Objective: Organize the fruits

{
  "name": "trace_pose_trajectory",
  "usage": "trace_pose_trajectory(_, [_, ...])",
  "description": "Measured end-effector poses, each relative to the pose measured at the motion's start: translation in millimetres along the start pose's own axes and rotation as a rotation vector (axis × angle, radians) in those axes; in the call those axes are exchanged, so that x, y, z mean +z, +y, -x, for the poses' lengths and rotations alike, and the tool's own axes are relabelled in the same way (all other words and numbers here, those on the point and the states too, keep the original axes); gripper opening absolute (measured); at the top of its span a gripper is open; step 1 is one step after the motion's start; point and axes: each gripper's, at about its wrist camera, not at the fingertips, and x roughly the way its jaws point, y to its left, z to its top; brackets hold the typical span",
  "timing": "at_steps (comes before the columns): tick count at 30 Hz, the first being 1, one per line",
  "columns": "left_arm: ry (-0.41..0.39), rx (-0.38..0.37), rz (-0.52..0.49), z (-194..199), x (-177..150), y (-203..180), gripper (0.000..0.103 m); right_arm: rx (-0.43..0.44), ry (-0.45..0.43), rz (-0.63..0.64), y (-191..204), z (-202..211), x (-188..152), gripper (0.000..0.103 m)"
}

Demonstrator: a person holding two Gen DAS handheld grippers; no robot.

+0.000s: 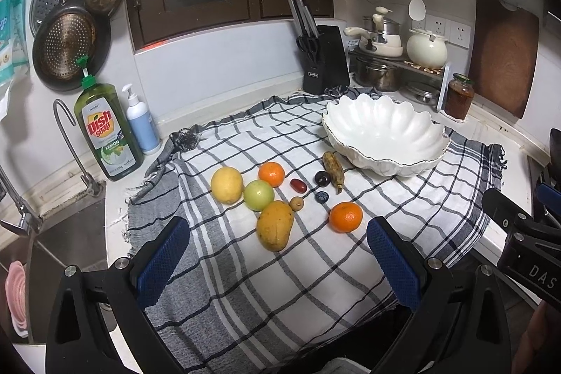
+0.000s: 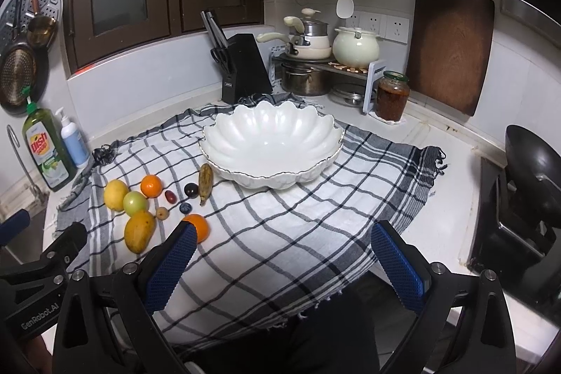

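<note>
Over checkered cloth (image 1: 280, 269), left gripper (image 1: 277, 255) and right gripper (image 2: 284, 262) hover, jaws spread.

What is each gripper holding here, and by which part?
Nothing is held: the left gripper and the right gripper both hang open above the checked cloth.

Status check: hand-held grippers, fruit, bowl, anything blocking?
Left hand-held gripper open, empty. Right hand-held gripper open, empty. Fruits all on checked cloth; white bowl empty. Nothing in the way.
</note>
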Motion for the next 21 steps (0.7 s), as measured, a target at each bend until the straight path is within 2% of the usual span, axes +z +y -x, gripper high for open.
trace_pose_trajectory(21, [0.003, 0.0, 0.001, 0.0, 0.3, -1.5, 0.103, 0.002, 0.002, -0.001, -0.7, -0.7, 0.2, 0.1])
